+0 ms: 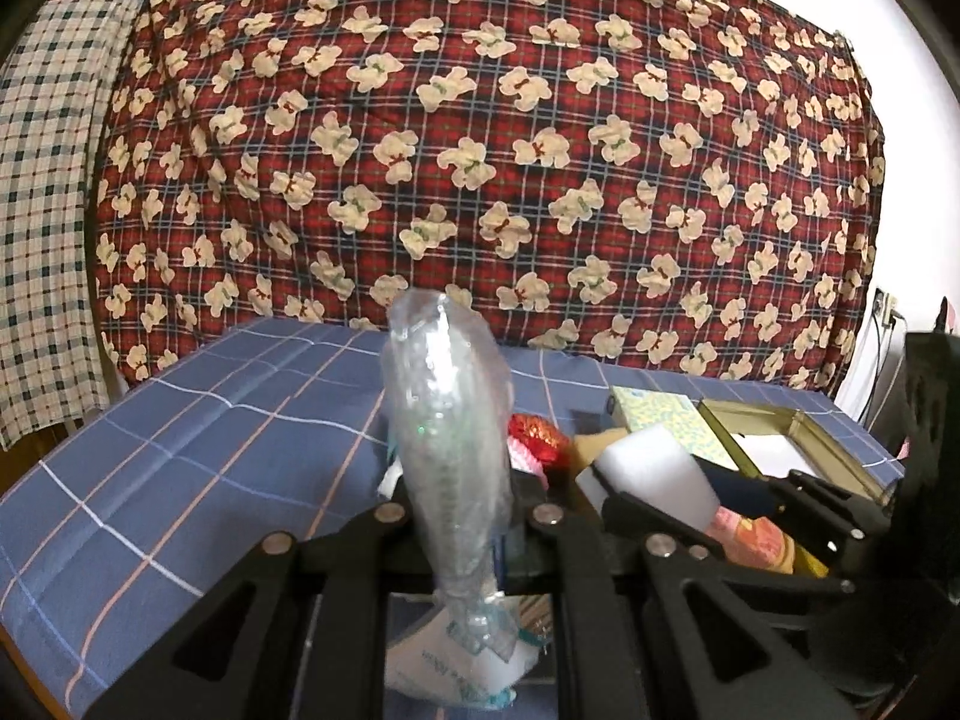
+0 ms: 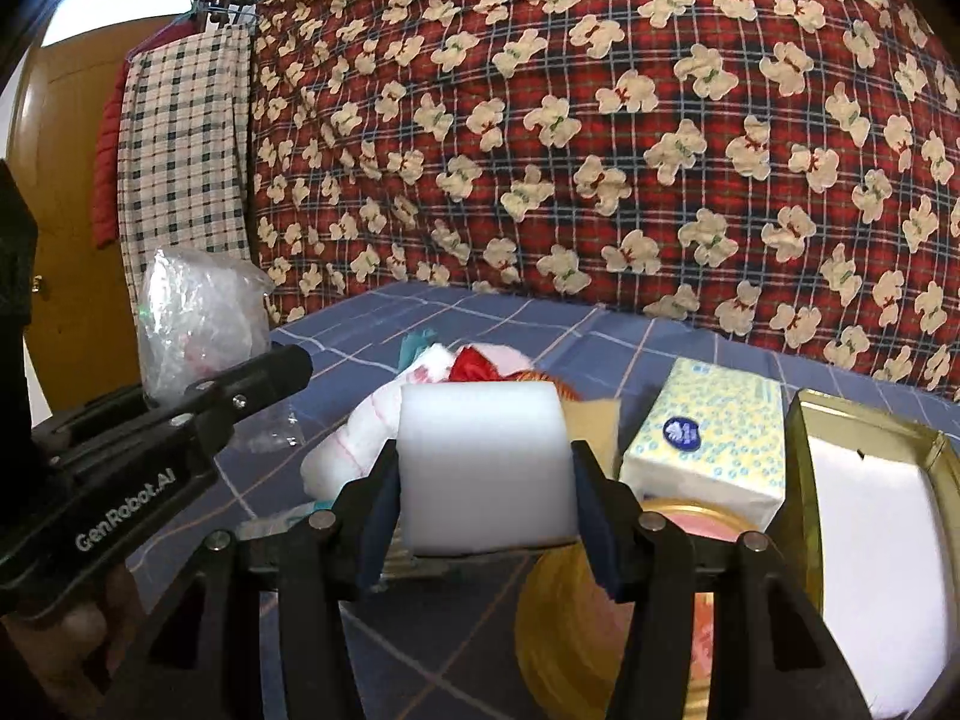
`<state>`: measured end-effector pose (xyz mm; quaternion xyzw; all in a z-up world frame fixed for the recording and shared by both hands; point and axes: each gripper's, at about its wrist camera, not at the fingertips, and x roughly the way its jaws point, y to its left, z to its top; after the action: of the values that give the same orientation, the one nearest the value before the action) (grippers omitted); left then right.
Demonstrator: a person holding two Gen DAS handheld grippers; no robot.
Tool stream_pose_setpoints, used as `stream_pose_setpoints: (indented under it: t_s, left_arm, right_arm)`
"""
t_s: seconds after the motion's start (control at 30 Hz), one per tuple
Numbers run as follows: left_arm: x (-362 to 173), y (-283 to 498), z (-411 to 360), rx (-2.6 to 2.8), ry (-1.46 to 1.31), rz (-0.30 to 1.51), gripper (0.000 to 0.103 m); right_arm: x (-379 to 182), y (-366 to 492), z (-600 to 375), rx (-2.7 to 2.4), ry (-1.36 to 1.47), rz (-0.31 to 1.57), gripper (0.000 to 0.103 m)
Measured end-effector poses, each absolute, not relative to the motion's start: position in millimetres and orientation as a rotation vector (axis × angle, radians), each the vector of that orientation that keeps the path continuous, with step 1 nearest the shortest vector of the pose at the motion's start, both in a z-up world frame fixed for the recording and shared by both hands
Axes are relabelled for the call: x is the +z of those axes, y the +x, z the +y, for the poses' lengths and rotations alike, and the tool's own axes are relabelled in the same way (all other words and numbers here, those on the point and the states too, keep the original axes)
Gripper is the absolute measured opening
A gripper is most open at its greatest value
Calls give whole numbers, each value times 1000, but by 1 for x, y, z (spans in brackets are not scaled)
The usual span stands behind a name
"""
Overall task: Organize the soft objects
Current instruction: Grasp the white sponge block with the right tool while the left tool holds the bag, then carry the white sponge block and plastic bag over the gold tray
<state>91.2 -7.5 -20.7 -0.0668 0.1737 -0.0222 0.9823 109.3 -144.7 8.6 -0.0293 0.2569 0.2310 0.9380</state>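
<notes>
Foam block, white and single, is pinched between the jaws of the right gripper above the blue checked tabletop. One clear plastic bag is clamped upright in the nearly closed jaws of the left gripper. One tissue pack, one gold box and a heap of cloths are seen nearby.

Soft, even indoor light — heavy fisheye bending, dark vignetted corners.
</notes>
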Motion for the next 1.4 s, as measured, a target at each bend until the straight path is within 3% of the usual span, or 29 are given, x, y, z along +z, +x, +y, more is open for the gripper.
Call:
stream_pose_setpoints:
  t_s: [0.77,1.4]
  left_arm:
    - [-24,114,-41,-14,-73,336,8]
    - [-22,118,-60,-77,-35,314,8]
  right_arm:
    - [17,103,-170,308,-46,375,56]
    - [18,106,-186,191,-24,370,56]
